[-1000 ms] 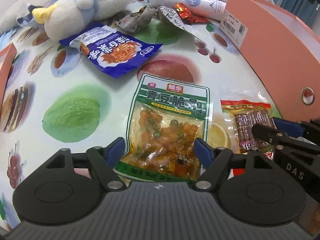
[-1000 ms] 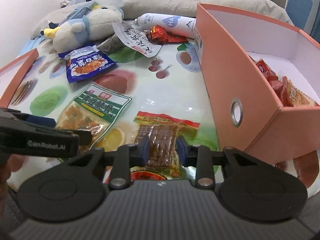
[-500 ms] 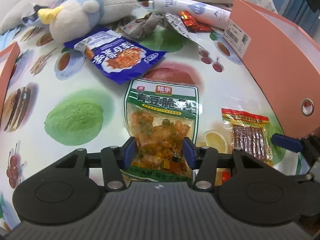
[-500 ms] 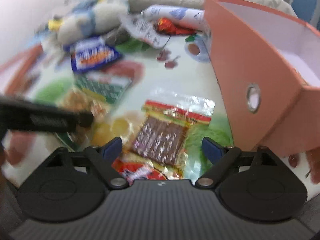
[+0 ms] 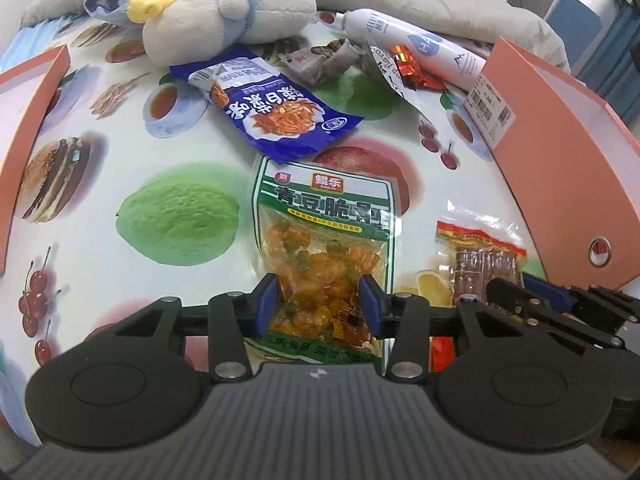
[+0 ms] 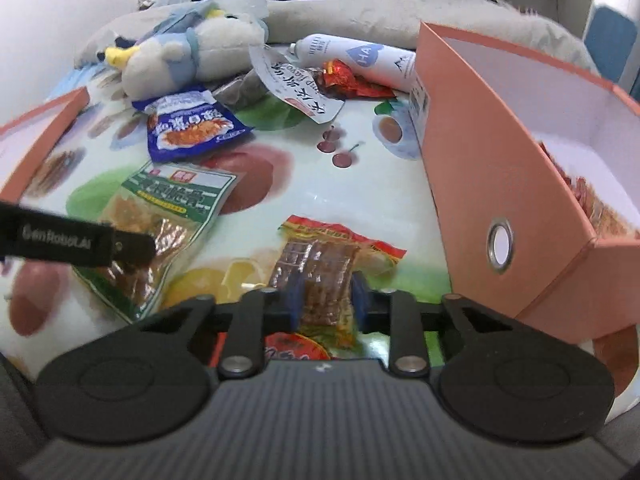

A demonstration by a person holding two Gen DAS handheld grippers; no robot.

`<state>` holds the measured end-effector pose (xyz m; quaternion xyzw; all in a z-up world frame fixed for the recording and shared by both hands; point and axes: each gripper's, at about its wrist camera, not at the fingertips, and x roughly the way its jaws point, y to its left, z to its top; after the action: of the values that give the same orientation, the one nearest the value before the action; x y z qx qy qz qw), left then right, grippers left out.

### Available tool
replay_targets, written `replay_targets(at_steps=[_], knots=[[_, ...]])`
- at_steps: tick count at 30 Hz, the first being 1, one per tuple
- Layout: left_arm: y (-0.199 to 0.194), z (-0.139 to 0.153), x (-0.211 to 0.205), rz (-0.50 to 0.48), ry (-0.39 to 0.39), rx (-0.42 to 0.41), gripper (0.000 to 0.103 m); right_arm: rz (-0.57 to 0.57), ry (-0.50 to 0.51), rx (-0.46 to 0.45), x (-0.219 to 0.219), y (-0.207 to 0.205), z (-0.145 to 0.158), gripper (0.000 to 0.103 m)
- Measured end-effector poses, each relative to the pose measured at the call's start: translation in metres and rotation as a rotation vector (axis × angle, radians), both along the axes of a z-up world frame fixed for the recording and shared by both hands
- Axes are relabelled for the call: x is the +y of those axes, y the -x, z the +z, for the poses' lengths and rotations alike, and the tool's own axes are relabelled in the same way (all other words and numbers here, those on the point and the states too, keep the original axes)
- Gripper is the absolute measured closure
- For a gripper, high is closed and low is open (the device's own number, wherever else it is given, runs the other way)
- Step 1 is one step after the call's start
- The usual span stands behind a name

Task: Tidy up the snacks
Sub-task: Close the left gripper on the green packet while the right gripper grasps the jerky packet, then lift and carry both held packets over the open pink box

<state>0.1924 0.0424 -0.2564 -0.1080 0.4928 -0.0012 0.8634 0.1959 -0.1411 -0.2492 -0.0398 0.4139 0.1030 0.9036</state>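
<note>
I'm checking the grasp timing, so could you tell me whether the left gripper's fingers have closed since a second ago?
Yes. The left gripper has closed inward: its pads now press the green pea snack bag, whose position on the tablecloth looks unchanged.

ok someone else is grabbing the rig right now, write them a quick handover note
Left gripper: shut on the green pea snack packet, gripped at its near end; the packet's far end lies on the printed tablecloth.
Right gripper: shut on the red-edged brown snack packet, which lies beside the orange box.
Done: the orange box already holds some red packets.
Left: both gripped packets are not yet boxed. The blue snack packet, the white packet and the red foil wrapper lie loose farther back, near the plush toy and white bottle.
</note>
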Motion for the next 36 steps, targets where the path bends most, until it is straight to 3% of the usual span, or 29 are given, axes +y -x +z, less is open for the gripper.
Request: replay_targets(at_steps=[5, 14, 22, 36], knots=[[0.004, 0.005, 0.005, 0.03, 0.035, -0.009, 0.055, -0.001, -0.041, -0.003, -0.008, 0.005, 0.001, 0.083], [0.015, 0.012, 0.008, 0.05, 0.101, -0.031, 0.056, -0.013, -0.219, 0.043, -0.027, 0.015, 0.012, 0.092], [0.023, 0.018, 0.007, 0.06, 0.159, -0.04, 0.056, -0.01, -0.32, 0.065, -0.031, 0.014, 0.026, 0.093], [0.003, 0.096, -0.003, 0.051, 0.168, -0.166, 0.057, 0.008, -0.263, -0.009, -0.044, -0.002, 0.092, 0.093]])
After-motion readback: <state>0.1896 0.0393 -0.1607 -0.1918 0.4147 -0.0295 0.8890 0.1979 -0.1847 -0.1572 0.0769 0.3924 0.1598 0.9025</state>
